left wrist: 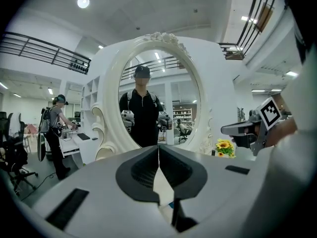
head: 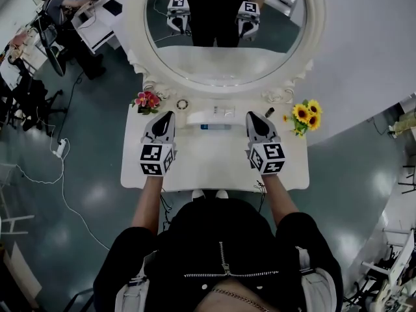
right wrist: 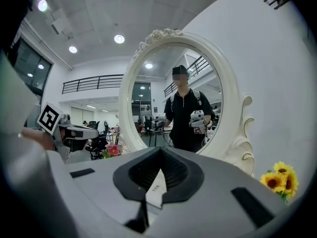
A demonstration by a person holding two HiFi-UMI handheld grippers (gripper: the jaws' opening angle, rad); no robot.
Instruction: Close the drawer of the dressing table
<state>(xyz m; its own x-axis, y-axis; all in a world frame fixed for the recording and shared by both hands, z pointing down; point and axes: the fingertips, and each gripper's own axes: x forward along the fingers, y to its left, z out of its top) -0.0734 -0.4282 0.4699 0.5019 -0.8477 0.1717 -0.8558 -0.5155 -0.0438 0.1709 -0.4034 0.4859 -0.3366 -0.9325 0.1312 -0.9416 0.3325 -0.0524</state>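
Note:
The white dressing table (head: 208,161) stands below me, with its oval mirror (head: 224,70) at the back. Its drawer front is hidden under the table's near edge; no view shows it. My left gripper (head: 170,114) hovers over the left half of the tabletop, jaws together and empty. The right gripper (head: 250,114) hovers over the right half, also shut on nothing. Both point toward the mirror. In the left gripper view the jaws (left wrist: 158,147) meet in a thin line; in the right gripper view the jaws (right wrist: 160,150) meet the same way.
A white box (head: 209,117) lies between the two grippers at the back of the tabletop. Pink flowers (head: 147,100) stand at the back left, sunflowers (head: 305,116) at the back right. A small ring (head: 182,103) and a dark bottle (head: 269,113) sit near the mirror's base. A person works at a desk (head: 97,12) far left.

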